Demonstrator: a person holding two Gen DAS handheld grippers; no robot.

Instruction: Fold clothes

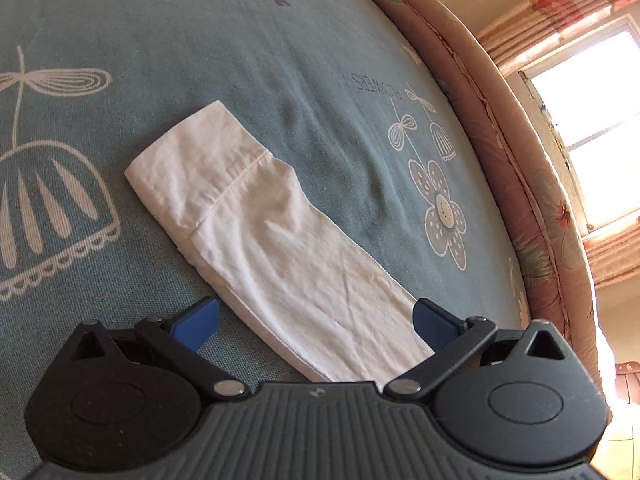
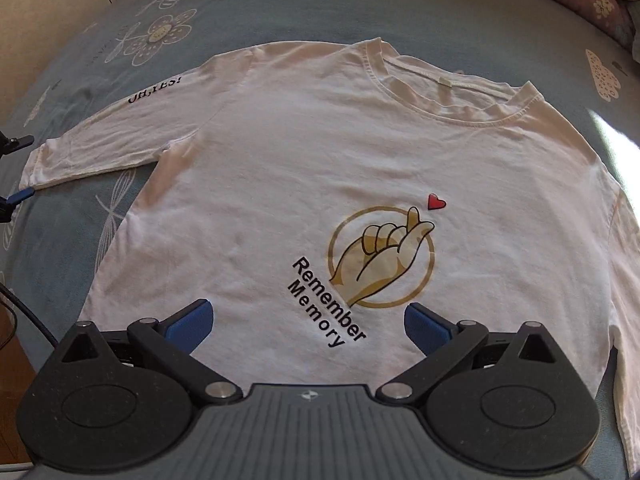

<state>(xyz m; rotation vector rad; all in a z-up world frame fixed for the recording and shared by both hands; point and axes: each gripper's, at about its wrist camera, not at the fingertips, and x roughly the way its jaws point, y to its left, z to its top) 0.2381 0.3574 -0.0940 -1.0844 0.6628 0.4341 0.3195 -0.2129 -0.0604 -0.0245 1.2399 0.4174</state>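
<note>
Blue fingers (image 1: 196, 326) of the left gripper (image 1: 316, 326) spread wide apart, gripping nothing, poised over the near end of a white sleeve (image 1: 256, 216). Sleeve lying flat on a teal bedsheet (image 1: 280, 52) printed with white flowers and dragonflies, running from the near right, between the two blue pads, up toward the far left, with a stitched hem band across its far part. Beyond the sheet on the right, a pink floral bed edge (image 1: 516, 184), then peach curtains (image 1: 560, 12) and a bright window (image 1: 592, 120).

In the right wrist view, blue fingers (image 2: 188, 324) of the right gripper (image 2: 308, 324) likewise spread wide, empty, hovering over the lower front of a white T-shirt (image 2: 300, 152). Shirt laid face up and mostly smooth on the same sheet, round collar (image 2: 436, 92) at the far side, hem toward the camera. Printed on the chest: a gold ring around a hand making a finger-heart (image 2: 382, 256), a small red heart (image 2: 436, 202) just above it, and black words "Remember Memory" (image 2: 326, 304) slanting beside it. One sleeve stretched out to the left, lettered in black (image 2: 154, 90) near the shoulder. At that sleeve's cuff, on the far left edge of the frame, a sliver of the other gripper's blue and black tips. Bright sun patch on the shirt's right shoulder.
</note>
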